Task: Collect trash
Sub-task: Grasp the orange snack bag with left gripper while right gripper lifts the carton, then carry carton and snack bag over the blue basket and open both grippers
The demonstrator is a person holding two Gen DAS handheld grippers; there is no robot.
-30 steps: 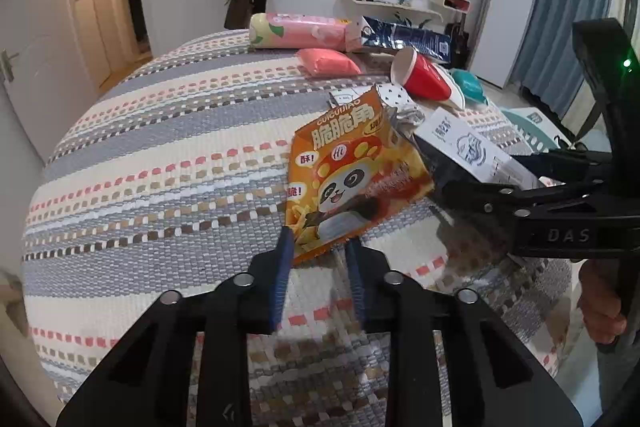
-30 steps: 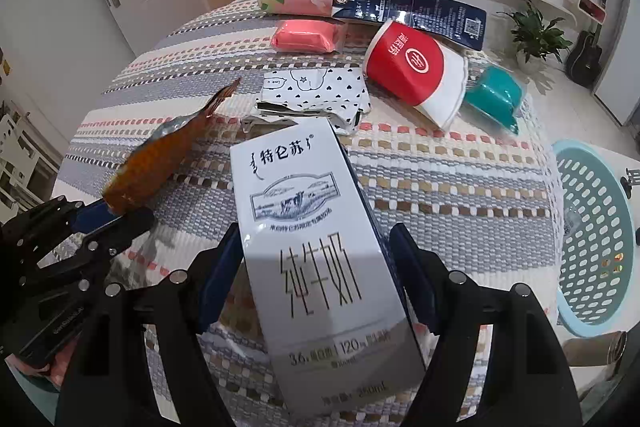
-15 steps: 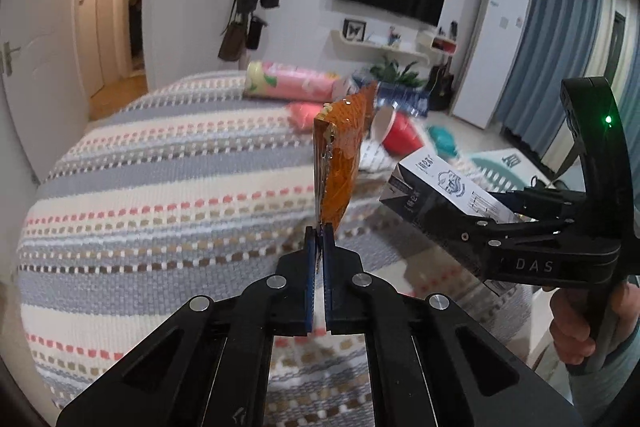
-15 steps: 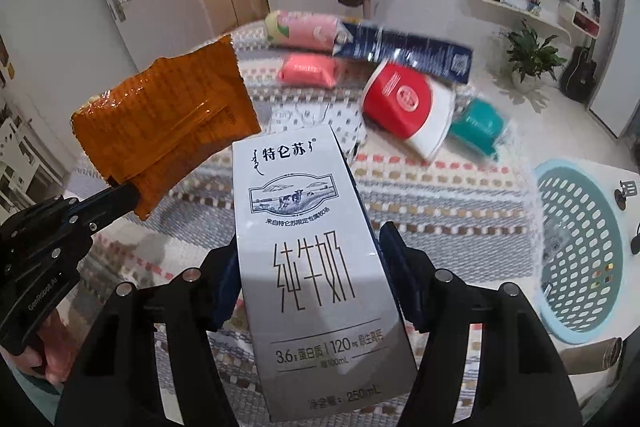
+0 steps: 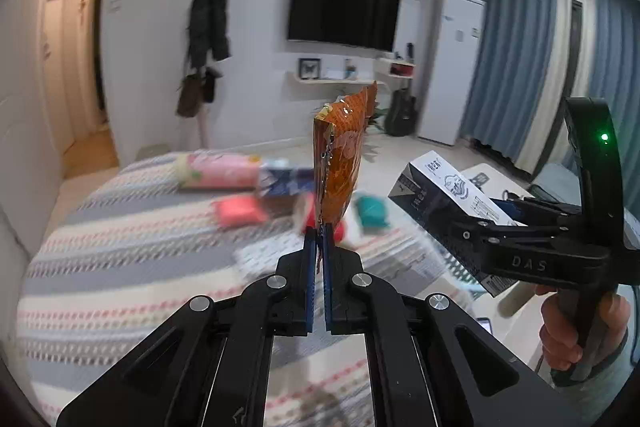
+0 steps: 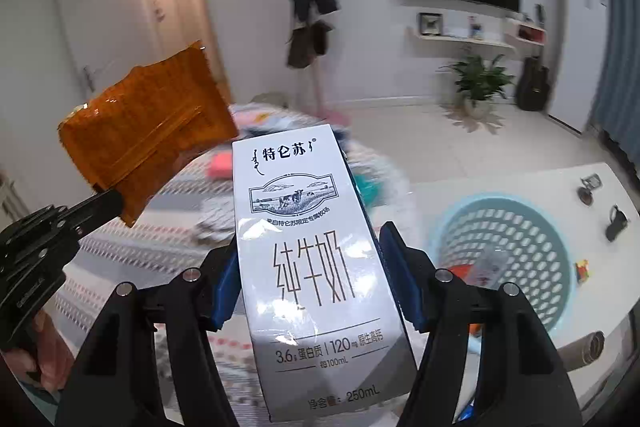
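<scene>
Two grippers are seen, each carrying one piece of trash. In the right wrist view, one white milk carton (image 6: 316,259), printed with dark characters and a small pasture drawing, is clamped lengthwise between the blue pads of the right gripper (image 6: 310,271) and held in the air. One orange snack bag (image 5: 340,163), flat, shiny and crinkled, is pinched by its lower edge between the pressed-together pads of the left gripper (image 5: 319,239) and stands upright above the striped bedcover (image 5: 120,255). One hand (image 5: 576,327) is visible on the right gripper's handle. Beyond, several blurred items lie on the bedcover. One pale blue perforated basket (image 6: 516,251) is seen to the right on a white surface, with some items inside.
</scene>
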